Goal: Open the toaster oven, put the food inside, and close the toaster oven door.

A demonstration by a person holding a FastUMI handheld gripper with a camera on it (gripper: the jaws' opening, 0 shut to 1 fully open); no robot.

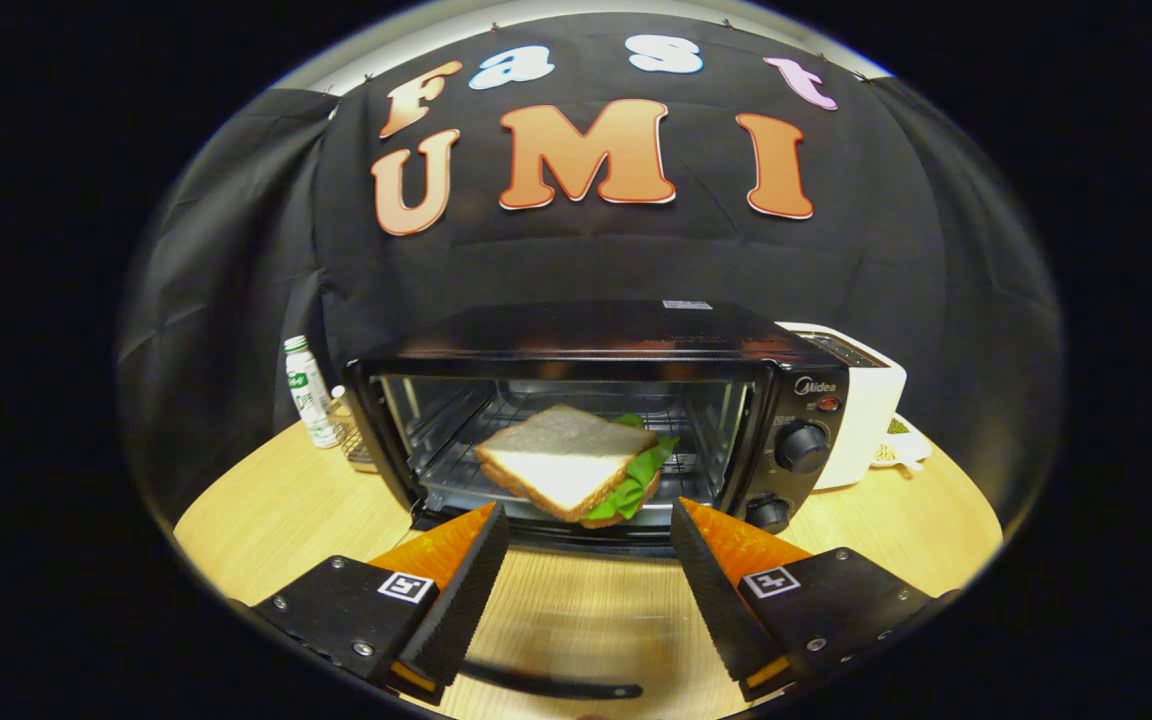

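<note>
The toaster oven (596, 420) stands on a light wooden table (266, 520), directly ahead of the gripper (590, 523), with its door let down toward the camera. The door lies flat and low between the fingers; its dark curved handle (556, 686) shows at the near side, close to the camera. Inside the open cavity a sandwich (568, 462) rests on the wire rack (456, 480): two slices of pale bread with brown crust and green lettuce sticking out on the right side. It sits near the front of the rack, one corner pointing out toward the opening, just beyond the fingertips.

The gripper's fingers are spread wide and hold nothing. Their tips sit at the oven's front edge, one on either side of the sandwich, apart from it.

On the oven's right front panel are two dark knobs (802, 447), one above the other, with a small red lamp above the upper one. Just right of the oven stands a white toaster (866, 410), with a small white dish (904, 445) beside it. To the left of the oven a white bottle with a green cap (307, 390) stands upright on the table, and a wire basket (356, 445) sits between it and the oven.
</note>
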